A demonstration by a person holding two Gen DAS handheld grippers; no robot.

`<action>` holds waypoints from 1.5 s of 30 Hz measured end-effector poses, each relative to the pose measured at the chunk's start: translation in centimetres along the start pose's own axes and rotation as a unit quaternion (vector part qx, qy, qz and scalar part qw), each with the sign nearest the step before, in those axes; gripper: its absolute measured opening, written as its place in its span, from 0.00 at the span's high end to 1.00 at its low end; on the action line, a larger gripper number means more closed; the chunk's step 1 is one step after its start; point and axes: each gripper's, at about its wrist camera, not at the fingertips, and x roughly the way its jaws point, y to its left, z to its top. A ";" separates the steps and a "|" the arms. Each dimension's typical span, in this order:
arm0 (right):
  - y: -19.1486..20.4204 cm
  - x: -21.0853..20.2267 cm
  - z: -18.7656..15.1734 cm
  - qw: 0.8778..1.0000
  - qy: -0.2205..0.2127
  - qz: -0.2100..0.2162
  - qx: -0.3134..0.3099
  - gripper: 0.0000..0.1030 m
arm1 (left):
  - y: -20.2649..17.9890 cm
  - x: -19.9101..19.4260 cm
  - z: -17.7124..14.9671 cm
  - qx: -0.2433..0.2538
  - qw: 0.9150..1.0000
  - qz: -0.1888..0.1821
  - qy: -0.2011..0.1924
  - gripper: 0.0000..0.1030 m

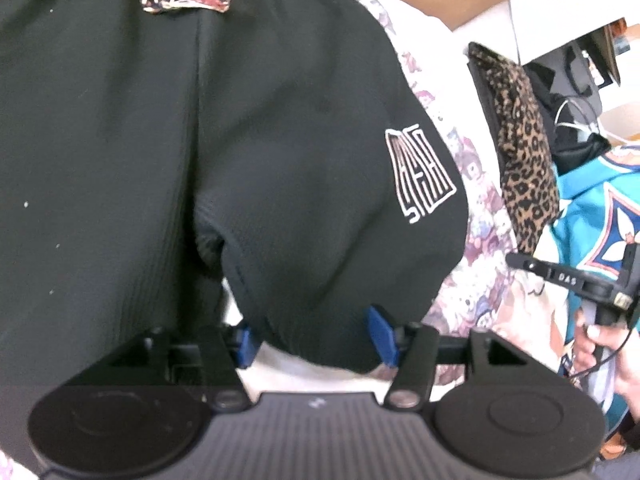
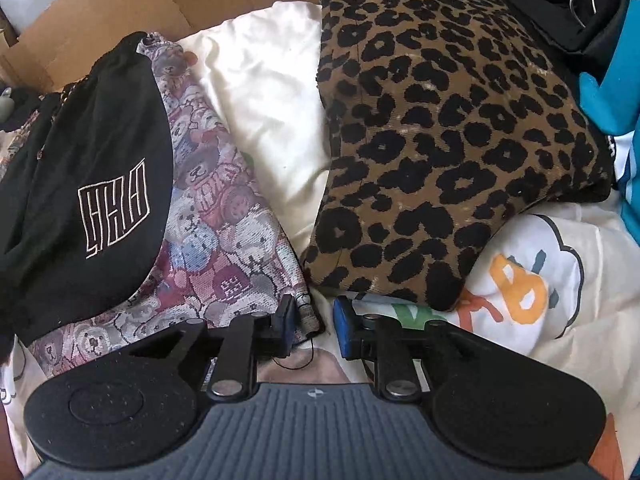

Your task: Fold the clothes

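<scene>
Left tool (image 1: 314,340) spread wide around hem of black shorts (image 1: 200,140), right tool (image 2: 314,326) gaping over bedsheet (image 2: 560,300), shorts lying on teddy-bear garment (image 2: 224,232), leopard pillow (image 2: 440,140) beyond, cardboard box (image 2: 140,0) standing farthest

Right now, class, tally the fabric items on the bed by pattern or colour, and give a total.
Black, with white logo: 1, the shorts
Teddy-bear print: 1, the garment
Leopard print: 1, the cushion
Plain cream: 1, the pillow
Total: 4
</scene>
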 end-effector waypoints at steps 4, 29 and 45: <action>0.5 0.2 -0.2 1.000 -0.006 0.004 -0.006 0.79 | 0.0 0.4 0.1 0.004 1.000 -0.013 -0.014 0.40; 0.1 -1.5 2.0 0.999 -0.016 0.028 -0.006 0.97 | -1.6 -1.1 -1.8 0.039 0.988 -0.148 -0.016 0.38; 0.1 -1.6 3.0 0.999 -0.034 0.017 -0.005 0.97 | -3.7 -2.2 -2.8 0.079 0.971 -0.227 0.000 0.43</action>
